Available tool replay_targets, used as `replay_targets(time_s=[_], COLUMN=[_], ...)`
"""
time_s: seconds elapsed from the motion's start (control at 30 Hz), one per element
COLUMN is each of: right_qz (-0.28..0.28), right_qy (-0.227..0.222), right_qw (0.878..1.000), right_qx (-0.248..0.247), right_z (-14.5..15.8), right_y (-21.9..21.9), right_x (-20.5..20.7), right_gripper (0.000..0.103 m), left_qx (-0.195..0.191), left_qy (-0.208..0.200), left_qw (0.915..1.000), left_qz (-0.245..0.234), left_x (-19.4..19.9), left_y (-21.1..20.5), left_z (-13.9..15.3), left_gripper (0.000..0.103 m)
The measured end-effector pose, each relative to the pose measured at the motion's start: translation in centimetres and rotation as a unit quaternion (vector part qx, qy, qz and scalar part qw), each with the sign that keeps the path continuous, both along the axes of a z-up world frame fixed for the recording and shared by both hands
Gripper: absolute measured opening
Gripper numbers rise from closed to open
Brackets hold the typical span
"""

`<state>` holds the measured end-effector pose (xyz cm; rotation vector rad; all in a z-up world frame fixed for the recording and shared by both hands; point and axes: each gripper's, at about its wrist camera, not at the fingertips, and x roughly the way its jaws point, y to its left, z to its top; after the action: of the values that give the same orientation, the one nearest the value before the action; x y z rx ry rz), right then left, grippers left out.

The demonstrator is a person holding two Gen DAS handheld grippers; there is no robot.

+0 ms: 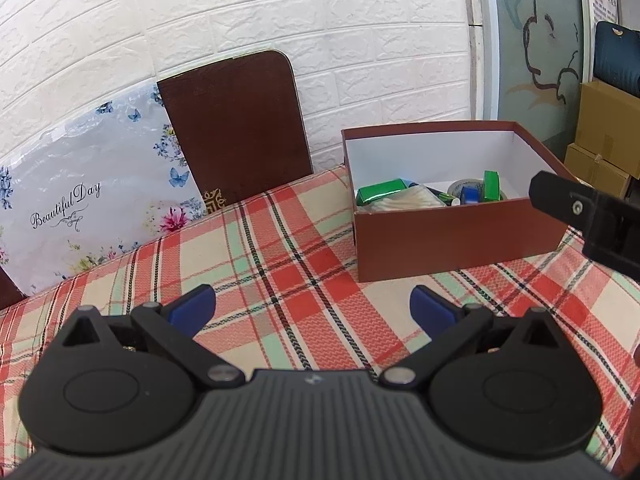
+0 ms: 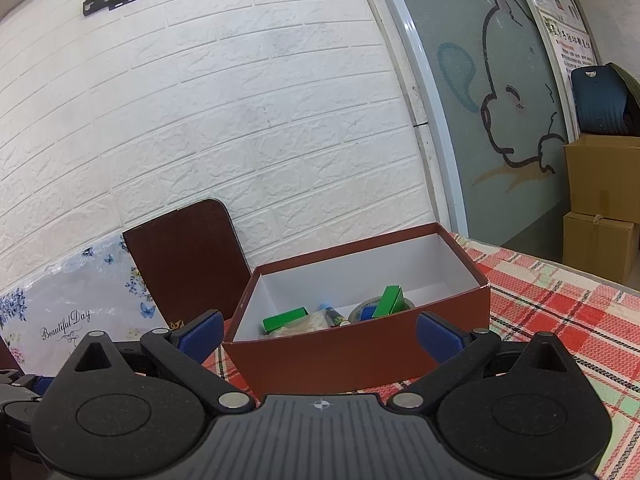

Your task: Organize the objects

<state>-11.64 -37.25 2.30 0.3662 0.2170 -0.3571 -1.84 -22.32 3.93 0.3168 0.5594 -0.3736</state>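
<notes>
An open red-brown box [image 1: 452,236] with a white inside stands on the plaid tablecloth [image 1: 280,264]. In it lie green packets [image 1: 380,194], a bag of cotton swabs [image 1: 404,202], a tape roll [image 1: 468,188] and small blue items. My left gripper [image 1: 312,304] hovers open over the cloth, left of and in front of the box, holding nothing. My right gripper [image 2: 318,330] is open and empty just in front of the box [image 2: 360,352], whose contents [image 2: 284,318] show beyond the near wall. Part of the right gripper [image 1: 588,220] enters the left wrist view at the right edge.
A dark brown board [image 1: 236,128] and a floral plastic sheet [image 1: 92,204] lean against the white brick wall behind the table. Cardboard boxes [image 2: 604,208] and a dark blue chair [image 2: 600,100] stand at the right, beyond the table edge.
</notes>
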Motion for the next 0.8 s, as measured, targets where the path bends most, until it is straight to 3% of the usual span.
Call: replay_targets(time_s=[0.8], right_qz=[0.017], right_qy=[0.013], right_qw=[1.0], right_qx=[0.003], right_z=[-0.8], right_y=[1.1], right_x=[0.6], right_gripper=[0.102], left_qx=[0.003], left_qy=[0.009], left_qw=[0.9998], left_qz=[0.018], left_x=[0.7], left_y=[1.5], left_z=[-1.1], left_gripper=[0.103])
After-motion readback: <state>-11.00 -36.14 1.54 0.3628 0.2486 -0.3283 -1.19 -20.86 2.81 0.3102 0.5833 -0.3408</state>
